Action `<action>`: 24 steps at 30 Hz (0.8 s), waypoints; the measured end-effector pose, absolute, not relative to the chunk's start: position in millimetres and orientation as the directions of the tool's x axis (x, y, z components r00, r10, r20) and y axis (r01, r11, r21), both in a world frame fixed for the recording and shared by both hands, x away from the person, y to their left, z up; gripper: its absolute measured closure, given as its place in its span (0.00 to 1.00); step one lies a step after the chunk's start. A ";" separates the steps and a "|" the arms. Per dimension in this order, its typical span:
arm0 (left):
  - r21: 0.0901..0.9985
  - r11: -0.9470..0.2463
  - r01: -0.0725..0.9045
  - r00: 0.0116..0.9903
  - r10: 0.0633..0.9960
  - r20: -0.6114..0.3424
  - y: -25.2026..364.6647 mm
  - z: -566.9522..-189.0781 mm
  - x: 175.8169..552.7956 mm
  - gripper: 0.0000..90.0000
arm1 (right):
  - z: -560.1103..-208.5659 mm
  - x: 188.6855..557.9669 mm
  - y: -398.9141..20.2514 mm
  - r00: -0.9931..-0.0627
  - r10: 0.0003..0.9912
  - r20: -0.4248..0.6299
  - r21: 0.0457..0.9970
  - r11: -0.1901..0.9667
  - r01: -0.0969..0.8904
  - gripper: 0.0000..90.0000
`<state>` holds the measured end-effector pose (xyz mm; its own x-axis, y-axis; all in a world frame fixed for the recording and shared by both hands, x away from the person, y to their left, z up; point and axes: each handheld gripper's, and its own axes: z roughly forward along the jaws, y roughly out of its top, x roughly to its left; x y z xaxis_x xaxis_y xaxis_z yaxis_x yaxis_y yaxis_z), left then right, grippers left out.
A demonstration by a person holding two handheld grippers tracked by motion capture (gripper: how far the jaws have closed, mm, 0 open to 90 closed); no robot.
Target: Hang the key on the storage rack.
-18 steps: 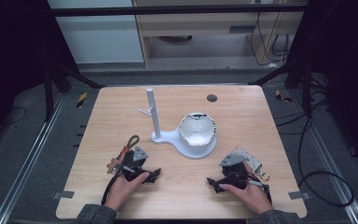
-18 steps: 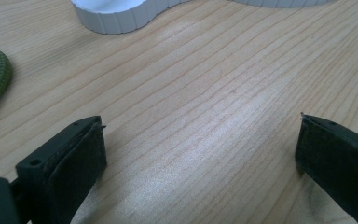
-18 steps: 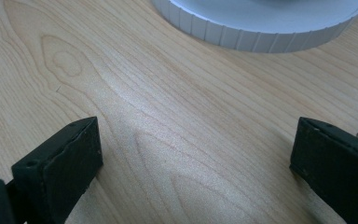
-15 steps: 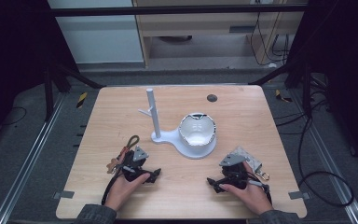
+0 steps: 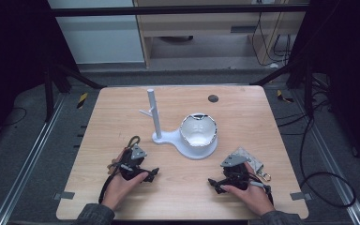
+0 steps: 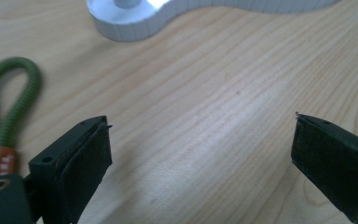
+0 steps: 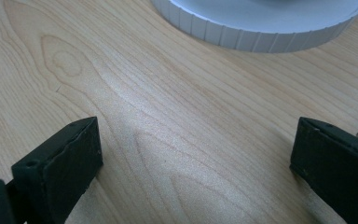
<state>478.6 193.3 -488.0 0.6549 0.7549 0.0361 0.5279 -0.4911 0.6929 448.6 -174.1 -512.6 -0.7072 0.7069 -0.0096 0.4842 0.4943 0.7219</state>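
I hold both tools low over the near edge of the pale wooden table [image 5: 178, 197], each with its jaws spread wide and nothing between the pads. My left gripper [image 5: 151, 175] points inward, toward the table's middle, and my right gripper [image 5: 212, 182] points inward to face it.

The thing closest to a grab is the olive-green cord loop with a brown leather tab and brass eyelet [image 6: 0, 121]. In the left gripper view it lies just off the outer side of my left-hand jaw, nearly touching it, its long axis running away from me along the jaw's own line. In the high view it curls at the back of my left hand [image 5: 132, 140]. So the left hand is much the nearer; I judge it must swing outward to put the cord between the pads.

Near my right hand lies a pale fabric pouch with a metal clasp [image 5: 249, 159].

Farther off stands the white plastic stand [image 5: 155, 112], an upright post on a rounded base [image 7: 261, 23], with a white bowl-shaped cup [image 5: 198, 131] on it.
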 end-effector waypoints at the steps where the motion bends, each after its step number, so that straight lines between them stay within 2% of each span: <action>1: 0.688 -0.496 0.530 0.653 0.756 0.043 195.2 -484.8 480.7 0.05 | -512.8 448.7 -174.1 -0.708 0.706 -0.010 0.724 0.494 0.482 0.02; 5: 0.657 -0.504 0.561 0.629 0.775 0.058 205.3 -475.2 491.4 0.05 | -512.6 448.6 -174.1 -0.707 0.707 -0.010 0.722 0.494 0.484 0.02; 14: 0.605 -0.499 0.621 0.574 0.815 0.083 226.3 -459.2 507.2 0.12 | -512.6 448.6 -174.2 -0.707 0.707 -0.010 0.722 0.495 0.484 0.02; 24: 0.525 -0.490 0.696 0.535 0.842 0.077 245.4 -449.4 526.3 0.26 | -512.7 448.5 -174.5 -0.709 0.705 -0.012 0.722 0.496 0.482 0.02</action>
